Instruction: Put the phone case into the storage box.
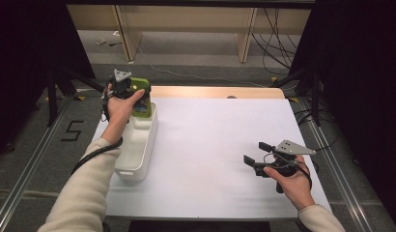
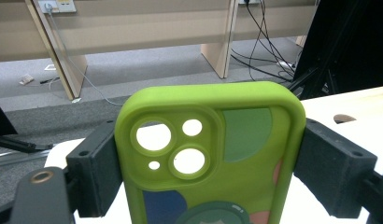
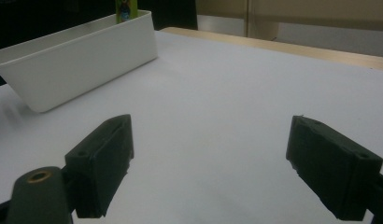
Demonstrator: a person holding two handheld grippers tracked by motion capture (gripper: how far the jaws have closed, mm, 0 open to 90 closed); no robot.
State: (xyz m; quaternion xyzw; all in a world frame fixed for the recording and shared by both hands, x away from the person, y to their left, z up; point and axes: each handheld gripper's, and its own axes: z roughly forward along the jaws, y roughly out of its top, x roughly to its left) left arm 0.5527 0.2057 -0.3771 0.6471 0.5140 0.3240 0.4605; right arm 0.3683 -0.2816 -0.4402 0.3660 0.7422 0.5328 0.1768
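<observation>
green phone case (image 2: 213, 158) in left jaws

Phone case up over the far end of the bin, other gripper parked way off to the right.

The bin (image 1: 137, 145) sits on the left side of the table (image 1: 210, 145), running front to back near the left edge. The left gripper (image 1: 138, 99) is above the bin's far end with the phone case (image 2: 210, 158) clamped between its jaws, case standing upright. The right gripper (image 1: 255, 153) hangs over the near right part of the table, well apart from the bin, jaws spread with nothing between them, pointing left toward the bin.
</observation>
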